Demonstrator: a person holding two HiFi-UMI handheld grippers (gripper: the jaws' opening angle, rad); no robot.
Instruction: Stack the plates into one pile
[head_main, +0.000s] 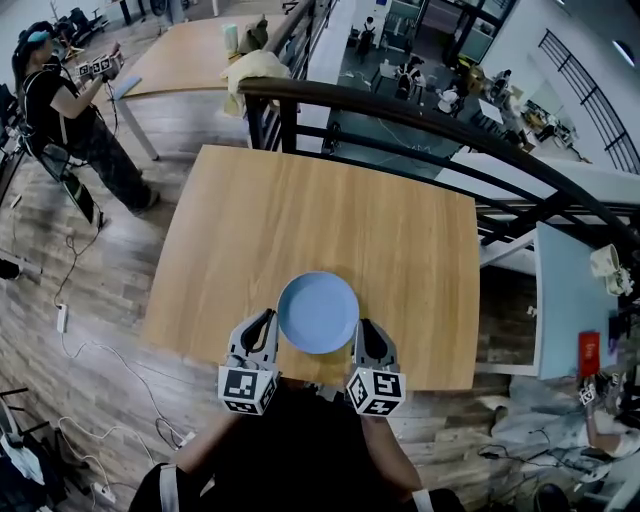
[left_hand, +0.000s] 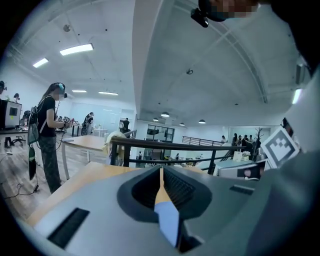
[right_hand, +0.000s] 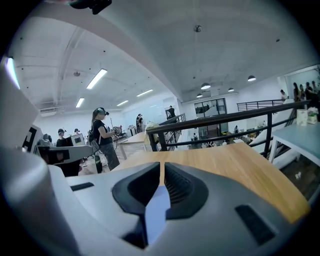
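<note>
One light blue plate lies on the wooden table close to its near edge; whether it is a single plate or a pile I cannot tell. My left gripper is at the plate's left rim and my right gripper at its right rim. In the left gripper view the jaws are closed together with a sliver of the blue plate pinched between them. The right gripper view shows the same: jaws together on the blue rim.
A black railing runs behind the table. A person stands on the wooden floor at the far left, beside another table. A pale blue table is at the right. Cables lie on the floor to the left.
</note>
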